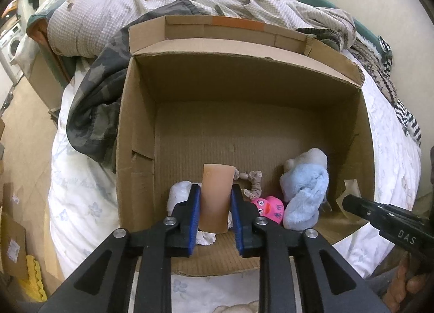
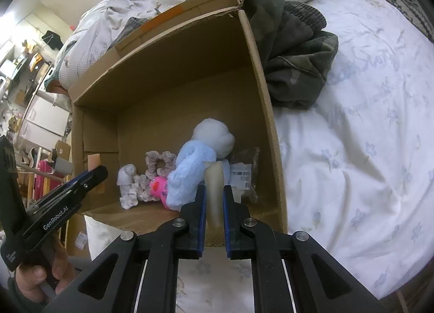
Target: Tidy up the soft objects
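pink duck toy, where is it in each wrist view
Left wrist view: the pink duck toy lies low in the cardboard box, right of centre, just right of the left gripper.
Right wrist view: the pink duck toy sits left of centre, left of the right gripper.
Shared landmark: the light blue plush touches its right side in both.
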`<state>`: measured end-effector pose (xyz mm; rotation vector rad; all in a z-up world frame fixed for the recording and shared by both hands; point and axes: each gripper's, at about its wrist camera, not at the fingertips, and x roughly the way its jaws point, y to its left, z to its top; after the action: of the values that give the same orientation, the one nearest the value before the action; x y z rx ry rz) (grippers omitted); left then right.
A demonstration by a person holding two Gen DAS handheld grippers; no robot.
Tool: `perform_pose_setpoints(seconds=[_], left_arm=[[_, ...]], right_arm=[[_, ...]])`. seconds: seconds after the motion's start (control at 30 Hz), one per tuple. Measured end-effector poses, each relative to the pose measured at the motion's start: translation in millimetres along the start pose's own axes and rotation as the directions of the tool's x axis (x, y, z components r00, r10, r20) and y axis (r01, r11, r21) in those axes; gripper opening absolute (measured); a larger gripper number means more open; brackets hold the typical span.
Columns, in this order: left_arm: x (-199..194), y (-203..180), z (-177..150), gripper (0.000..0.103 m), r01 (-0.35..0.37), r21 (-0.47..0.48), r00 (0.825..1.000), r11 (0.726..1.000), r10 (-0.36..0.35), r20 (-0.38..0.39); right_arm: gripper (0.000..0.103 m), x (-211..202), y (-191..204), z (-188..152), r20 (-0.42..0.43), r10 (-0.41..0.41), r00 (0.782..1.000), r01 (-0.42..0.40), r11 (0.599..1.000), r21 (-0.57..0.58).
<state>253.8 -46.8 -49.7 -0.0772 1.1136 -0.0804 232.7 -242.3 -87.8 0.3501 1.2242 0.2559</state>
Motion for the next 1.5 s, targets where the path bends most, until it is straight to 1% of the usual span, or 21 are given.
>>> perform_pose_setpoints(seconds=[0.07,0.1,0.13,0.2,0.27,0.33,0.4,0.53,0.57,0.6,0.63,0.67,0.77,0.83,0.97,1.07,1.17,1.23,1.37,1.43,1.5], left_arm=[[-2.5,-0.3,0.0,0.030,0.000,0.000,1.000,1.000,0.000,0.007],[-4.0,-0.2,-0.2,0.038,-0.002,0.001,1.000,1.000,0.002,0.011],[-6.7,-0.2,-0.2,0.050,-0.004,0.001,1.000,1.000,0.004,0.021],[-11.8,1.1,-0.5,0.062,-0.007,-0.006,0.999,1.000,0.007,0.040],[-17.5,2.6,0.0,0.063,-0.008,-0.015,0.998,1.000,0.009,0.060],[-22.0,3.4,0.6,0.063,-0.020,-0.014,0.997,1.000,0.021,0.073],[-26.9,5.1,1.0,0.063,-0.033,-0.022,0.996,0.999,0.035,0.082],[-41.0,10.8,0.5,0.063,-0.041,-0.048,0.994,0.998,0.045,0.097],[-47.4,11.8,-0.3,0.063,-0.038,-0.052,0.993,0.998,0.044,0.107],[-52.6,11.3,-0.6,0.063,-0.041,-0.049,0.992,0.998,0.047,0.120],[-59.9,10.7,-1.5,0.063,-0.053,-0.043,0.989,0.998,0.058,0.135],[-65.6,10.8,-2.5,0.063,-0.059,-0.039,0.987,0.998,0.064,0.145],[-81.9,10.3,-6.9,0.063,-0.046,-0.018,0.985,0.999,0.048,0.168],[-90.9,11.7,-11.4,0.063,-0.044,-0.020,0.983,0.999,0.047,0.177],[-108.5,14.6,-25.7,0.063,-0.066,-0.014,0.976,0.998,0.067,0.207],[-118.2,20.0,-36.8,0.063,-0.063,-0.024,0.973,0.998,0.067,0.223],[-124.3,23.8,-47.8,0.063,-0.088,-0.035,0.966,0.995,0.094,0.240],[-126.0,26.3,-55.8,0.070,-0.086,-0.042,0.965,0.995,0.094,0.246],[-123.1,31.6,-71.9,0.076,-0.091,-0.045,0.966,0.995,0.099,0.237],[-125.4,35.1,-77.8,0.091,-0.095,-0.063,0.964,0.993,0.107,0.245],[-130.4,38.1,-83.5,0.098,-0.090,-0.078,0.959,0.993,0.107,0.260]], right_arm=[[0.012,-2.5,2.4,-0.1,0.012,0.007,1.000,-0.007,1.000,-0.007],[0.012,-4.3,4.1,-0.1,0.020,0.005,1.000,-0.004,1.000,-0.016],[0.013,-5.5,5.1,-0.1,0.026,0.002,1.000,-0.002,1.000,-0.022],[0.020,-7.0,4.8,0.1,0.031,0.012,0.999,-0.012,1.000,-0.017],[0.025,-8.1,4.1,1.2,0.038,0.004,0.999,-0.004,1.000,-0.007],[0.036,-10.7,4.5,2.8,0.051,0.000,0.999,0.000,1.000,-0.002],[0.073,-15.4,4.5,4.0,0.075,0.003,0.997,-0.004,1.000,0.007],[0.077,-28.4,7.9,5.0,0.133,0.000,0.991,-0.002,1.000,0.013],[0.084,-31.4,9.1,4.6,0.146,0.000,0.989,-0.001,1.000,0.010],[0.095,-35.0,10.3,4.0,0.164,-0.005,0.986,0.003,1.000,0.009],[0.102,-39.0,11.7,3.3,0.182,-0.012,0.983,0.011,1.000,0.008],[0.103,-43.6,12.8,2.5,0.200,-0.016,0.980,0.015,1.000,0.007],[0.103,-61.6,13.6,-3.3,0.253,0.012,0.967,-0.016,1.000,0.017],[0.103,-71.6,15.6,-8.0,0.276,0.012,0.961,-0.015,1.000,0.009],[0.103,-86.2,22.9,-19.8,0.318,0.012,0.948,-0.007,1.000,-0.016],[0.103,-94.7,28.3,-31.2,0.353,0.004,0.935,0.008,0.999,-0.031],[0.103,-99.9,33.8,-42.8,0.371,0.017,0.928,0.001,0.999,-0.047],[0.103,-101.9,38.3,-51.1,0.384,0.013,0.923,0.012,0.998,-0.063],[0.103,-106.5,47.1,-67.4,0.417,0.001,0.909,0.041,0.995,-0.091],[0.103,-105.3,49.7,-72.3,0.414,-0.009,0.910,0.054,0.994,-0.097],[0.103,-103.3,50.5,-77.7,0.406,-0.014,0.914,0.055,0.994,-0.090]])
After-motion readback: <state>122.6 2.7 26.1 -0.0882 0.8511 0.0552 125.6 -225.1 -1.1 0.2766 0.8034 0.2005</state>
